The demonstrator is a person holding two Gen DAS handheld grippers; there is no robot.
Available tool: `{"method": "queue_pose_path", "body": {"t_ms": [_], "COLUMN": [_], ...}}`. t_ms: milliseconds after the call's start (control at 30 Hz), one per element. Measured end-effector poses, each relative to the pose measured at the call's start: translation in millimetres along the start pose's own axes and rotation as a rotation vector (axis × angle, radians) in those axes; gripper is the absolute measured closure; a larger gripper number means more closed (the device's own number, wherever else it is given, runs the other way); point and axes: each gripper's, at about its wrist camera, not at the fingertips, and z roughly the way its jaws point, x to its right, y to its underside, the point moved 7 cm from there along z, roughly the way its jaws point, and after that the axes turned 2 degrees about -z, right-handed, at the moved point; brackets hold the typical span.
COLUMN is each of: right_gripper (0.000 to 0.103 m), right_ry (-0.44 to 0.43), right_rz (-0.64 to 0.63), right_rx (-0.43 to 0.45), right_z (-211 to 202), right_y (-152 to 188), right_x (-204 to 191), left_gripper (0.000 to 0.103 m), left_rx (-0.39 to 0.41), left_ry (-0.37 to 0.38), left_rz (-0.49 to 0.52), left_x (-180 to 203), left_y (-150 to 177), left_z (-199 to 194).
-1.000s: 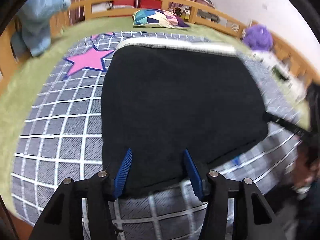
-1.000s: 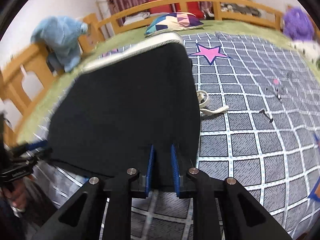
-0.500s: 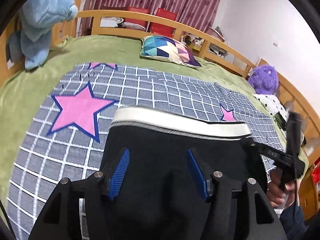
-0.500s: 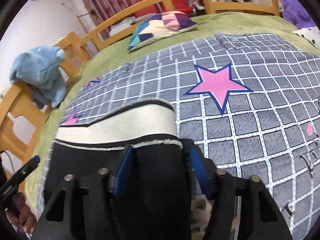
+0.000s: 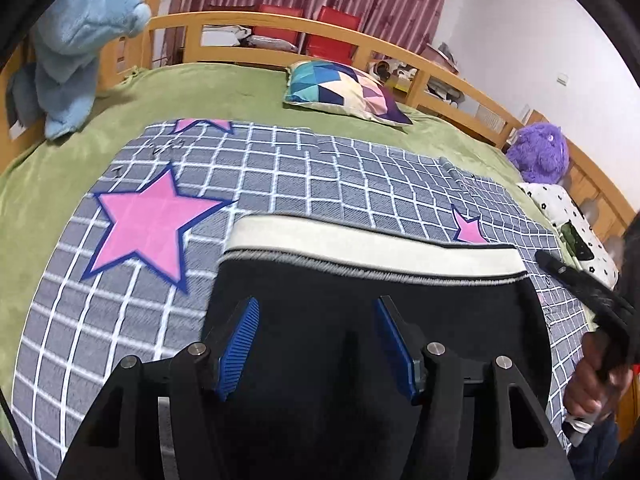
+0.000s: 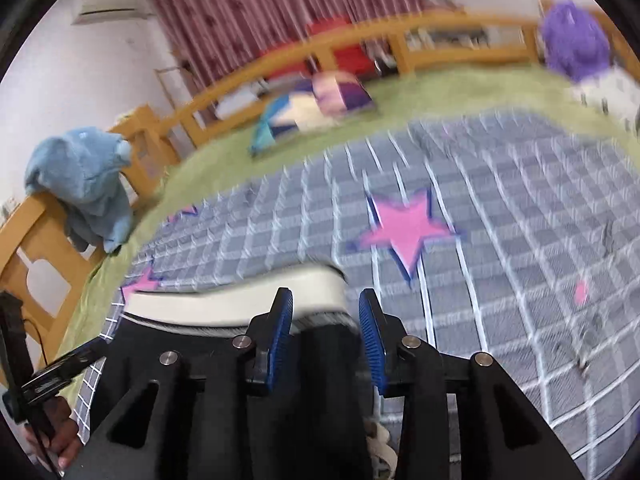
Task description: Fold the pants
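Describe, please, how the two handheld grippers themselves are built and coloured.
Both the left gripper and the right gripper share one design: matte black angular frames with triangular cut-outs and silver round bolt heads. The fingers carry blue ribbed pads. A thin black cable trails beside the left unit's handle in the right wrist view.

Wooden-railed bed point(image 5: 460, 84), covered by a green blanket point(image 5: 224, 92). On the blanket lies a grey checked sheet point(image 5: 320, 184) with pink stars. Black pants point(image 5: 328, 300) with a white waistband lie folded on the sheet's near part. A patterned pillow point(image 5: 344, 92) rests on the blanket at the far side. A purple plush point(image 5: 540, 152) sits at the right edge; blue plush point(image 5: 76, 52) is draped on the left rail.
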Motion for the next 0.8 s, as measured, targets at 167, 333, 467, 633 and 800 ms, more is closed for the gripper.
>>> {"method": "queue_pose_path", "body": {"t_ms": [167, 333, 467, 633, 800], "right_gripper": [0.068, 0.103, 0.103, 0.095, 0.069], "right_ry": [-0.076, -0.026, -0.019, 0.012, 0.015], "right_rz": [-0.188, -0.092, -0.056, -0.146, -0.144], "right_rx": [-0.021, -0.131, -0.147, -0.125, -0.137], "right_z": [26.3, 75.7, 79.2, 56.9, 14.5], "right_y": [-1.9, 16.5, 16.7, 21.0, 52.4], "right_x": [-58.0, -23.2, -13.5, -22.9, -13.2], "left_gripper": [0.041, 0.041, 0.041, 0.036, 0.036], "left_rx": [-0.03, -0.038, -0.048, -0.08, -0.128], "left_ry": [-0.049, -0.071, -0.074, -0.119, -0.124], "left_rz": [0.075, 0.122, 0.108, 0.15, 0.131], "left_x": [14.0, 9.6, 0.2, -4.2, -20.3], "left_y": [-13.2, -1.8, 2.1, 20.6, 56.6], "left_z": [44.3, 57.9, 48.4, 25.9, 3.0]}}
